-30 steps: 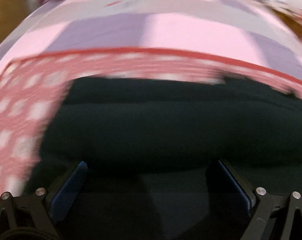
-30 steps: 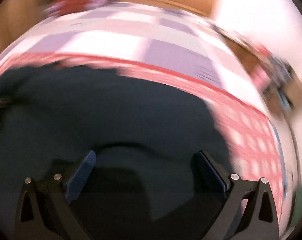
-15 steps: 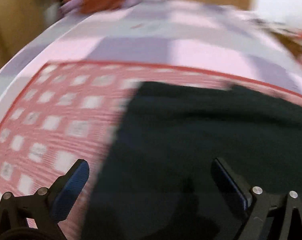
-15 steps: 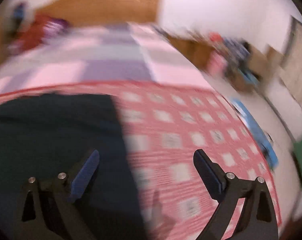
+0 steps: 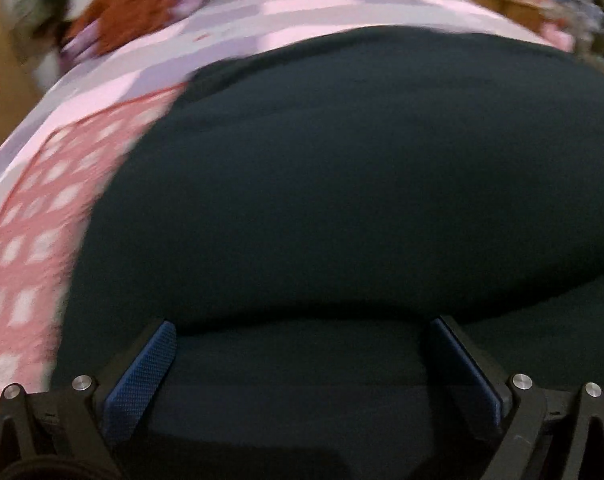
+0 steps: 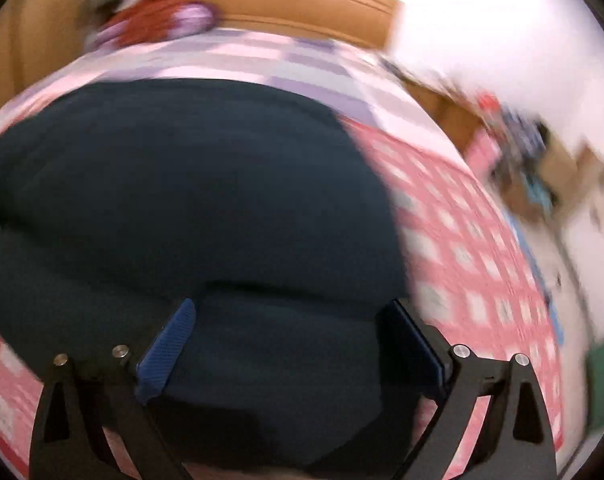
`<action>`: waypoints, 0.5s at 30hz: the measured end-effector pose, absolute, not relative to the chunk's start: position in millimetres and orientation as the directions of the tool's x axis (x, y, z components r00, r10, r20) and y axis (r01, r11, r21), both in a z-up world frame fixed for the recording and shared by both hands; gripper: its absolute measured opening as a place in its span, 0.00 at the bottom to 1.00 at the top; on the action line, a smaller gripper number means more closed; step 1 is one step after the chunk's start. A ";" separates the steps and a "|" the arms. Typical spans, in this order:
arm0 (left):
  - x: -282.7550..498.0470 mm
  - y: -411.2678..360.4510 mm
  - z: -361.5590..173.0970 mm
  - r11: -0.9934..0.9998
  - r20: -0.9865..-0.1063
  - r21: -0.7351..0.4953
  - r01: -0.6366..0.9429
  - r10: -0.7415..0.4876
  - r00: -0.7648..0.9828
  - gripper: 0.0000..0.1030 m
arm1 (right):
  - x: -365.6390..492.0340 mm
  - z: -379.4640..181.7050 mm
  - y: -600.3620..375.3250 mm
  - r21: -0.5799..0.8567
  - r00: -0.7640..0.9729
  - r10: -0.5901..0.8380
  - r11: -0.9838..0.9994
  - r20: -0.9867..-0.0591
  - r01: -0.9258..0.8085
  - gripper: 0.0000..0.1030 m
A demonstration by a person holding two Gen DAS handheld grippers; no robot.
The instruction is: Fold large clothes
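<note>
The left gripper (image 5: 302, 360) is spread wide, gripping nothing, with the dark garment (image 5: 342, 180) lying ahead of and under its fingers on the pink checked blanket (image 5: 30, 240). The right gripper (image 6: 290, 340) is likewise released over the same cloth (image 6: 182, 200) (a doubled near edge suggests one fold made). Further folds probably remain. No readable writing.
</note>
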State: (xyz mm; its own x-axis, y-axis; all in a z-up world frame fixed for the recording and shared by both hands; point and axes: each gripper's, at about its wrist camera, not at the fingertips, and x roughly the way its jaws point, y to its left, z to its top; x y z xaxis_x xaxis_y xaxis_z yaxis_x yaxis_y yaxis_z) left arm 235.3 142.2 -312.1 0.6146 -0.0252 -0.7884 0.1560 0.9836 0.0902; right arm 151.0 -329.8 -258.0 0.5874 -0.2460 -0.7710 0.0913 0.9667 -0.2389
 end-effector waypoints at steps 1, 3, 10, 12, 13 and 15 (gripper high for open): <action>237.8 162.6 -313.6 0.987 -0.799 0.100 0.124 0.006 0.602 1.00 | 147.4 -257.3 -356.0 -0.266 0.560 -0.305 0.952 -0.770 0.152 0.95; 242.1 190.4 -315.8 0.990 -0.817 0.121 0.071 0.059 0.573 1.00 | 141.9 -254.3 -394.9 -0.310 0.494 -0.395 0.918 -0.774 0.247 0.95; 220.2 242.9 -300.3 0.987 -0.832 0.080 -0.142 0.144 0.536 1.00 | 109.2 -223.8 -408.2 -0.288 0.473 -0.414 0.904 -0.778 0.317 0.90; 198.4 228.9 -294.4 0.991 -0.825 0.051 -0.121 0.110 0.554 1.00 | 99.1 -219.0 -384.2 -0.259 0.513 -0.357 0.932 -0.781 0.255 0.90; 191.3 224.6 -293.1 0.993 -0.825 0.042 -0.114 0.099 0.556 1.00 | 95.4 -219.4 -367.2 -0.249 0.524 -0.334 0.941 -0.783 0.228 0.90; 176.2 212.3 -291.9 0.996 -0.827 0.008 -0.092 0.058 0.560 1.00 | 93.0 -222.6 -330.0 -0.204 0.552 -0.266 0.964 -0.790 0.172 0.90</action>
State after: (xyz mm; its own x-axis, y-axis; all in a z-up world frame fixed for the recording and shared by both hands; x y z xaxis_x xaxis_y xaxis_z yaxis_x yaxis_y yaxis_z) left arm 176.2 212.3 -291.9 0.5599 0.0584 -0.8265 -0.0919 0.9957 0.0081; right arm 93.0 -330.0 -222.6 0.5524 -0.2657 -0.7901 0.1716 0.9638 -0.2042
